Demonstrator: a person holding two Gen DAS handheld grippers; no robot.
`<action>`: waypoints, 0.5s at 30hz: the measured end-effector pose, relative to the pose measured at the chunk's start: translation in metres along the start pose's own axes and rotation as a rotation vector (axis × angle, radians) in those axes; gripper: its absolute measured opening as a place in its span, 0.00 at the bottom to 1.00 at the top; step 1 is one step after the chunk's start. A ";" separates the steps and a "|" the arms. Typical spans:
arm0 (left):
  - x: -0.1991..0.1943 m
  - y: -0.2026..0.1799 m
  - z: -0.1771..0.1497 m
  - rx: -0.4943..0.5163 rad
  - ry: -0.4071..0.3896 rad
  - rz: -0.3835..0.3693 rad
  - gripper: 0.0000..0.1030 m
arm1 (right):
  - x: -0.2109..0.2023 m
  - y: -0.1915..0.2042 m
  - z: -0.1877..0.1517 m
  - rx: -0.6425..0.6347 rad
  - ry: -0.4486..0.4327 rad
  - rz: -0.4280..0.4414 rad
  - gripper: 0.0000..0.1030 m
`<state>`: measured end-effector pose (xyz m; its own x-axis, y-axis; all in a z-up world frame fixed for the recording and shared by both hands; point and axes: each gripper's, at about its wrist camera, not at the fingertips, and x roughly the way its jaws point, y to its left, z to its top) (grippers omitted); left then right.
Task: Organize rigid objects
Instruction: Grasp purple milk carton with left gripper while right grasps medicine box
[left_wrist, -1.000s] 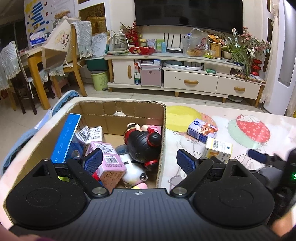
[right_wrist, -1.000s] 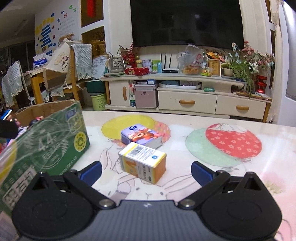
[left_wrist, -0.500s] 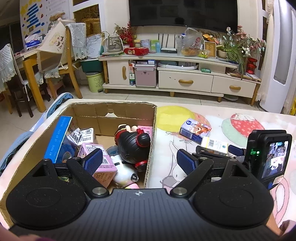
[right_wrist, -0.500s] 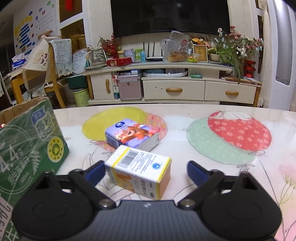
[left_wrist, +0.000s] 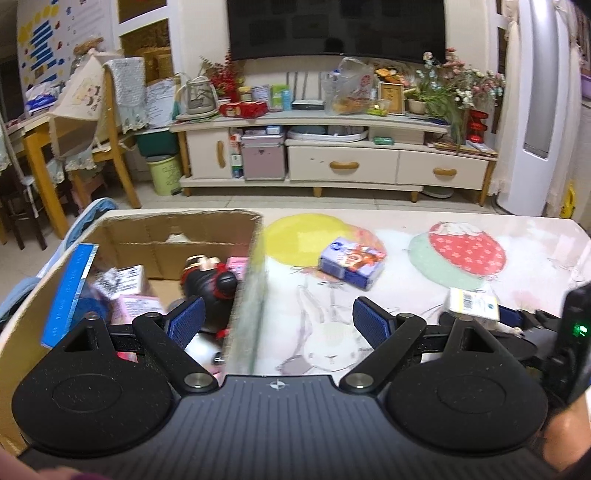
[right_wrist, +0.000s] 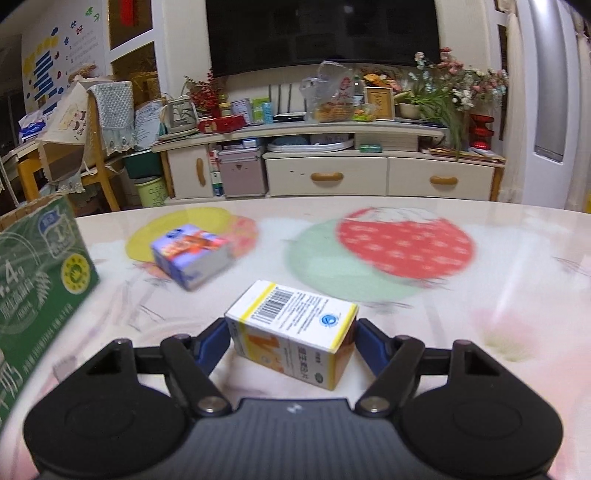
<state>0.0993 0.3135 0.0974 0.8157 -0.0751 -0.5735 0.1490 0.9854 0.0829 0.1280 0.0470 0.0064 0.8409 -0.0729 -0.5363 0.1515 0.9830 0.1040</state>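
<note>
A white and yellow carton (right_wrist: 295, 325) lies on the table between the blue pads of my right gripper (right_wrist: 291, 343). Its jaws are closing, and both pads touch the carton's sides. In the left wrist view the same carton (left_wrist: 472, 304) shows at the right, beside the right gripper's black body. A purple cartoon box (right_wrist: 188, 251) lies further back to the left, apart from it. My left gripper (left_wrist: 277, 321) is open and hovers over the right wall of the cardboard box (left_wrist: 177, 236), holding nothing.
The cardboard box holds a black and red toy (left_wrist: 214, 284), a blue box (left_wrist: 70, 288) and pink cartons (left_wrist: 140, 306). Its green printed side (right_wrist: 37, 280) stands at my right gripper's left. The table cover (right_wrist: 406, 243) stretches right and back; its far edge faces a TV cabinet.
My right gripper moved forward around the white and yellow carton and narrowed its jaws onto it. The carton now sits right of the purple box. My left gripper barely moved.
</note>
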 end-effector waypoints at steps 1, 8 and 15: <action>0.001 -0.002 0.000 0.003 -0.003 -0.009 1.00 | -0.005 -0.007 -0.002 -0.007 -0.001 -0.008 0.72; 0.019 -0.030 -0.004 0.007 0.003 -0.069 1.00 | -0.028 -0.046 -0.009 -0.039 -0.007 -0.058 0.72; 0.050 -0.060 -0.009 -0.071 0.014 -0.072 1.00 | -0.028 -0.061 -0.013 0.027 0.017 -0.021 0.80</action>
<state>0.1259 0.2525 0.0569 0.7961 -0.1448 -0.5876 0.1668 0.9858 -0.0169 0.0889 -0.0092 0.0043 0.8287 -0.0902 -0.5524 0.1828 0.9764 0.1149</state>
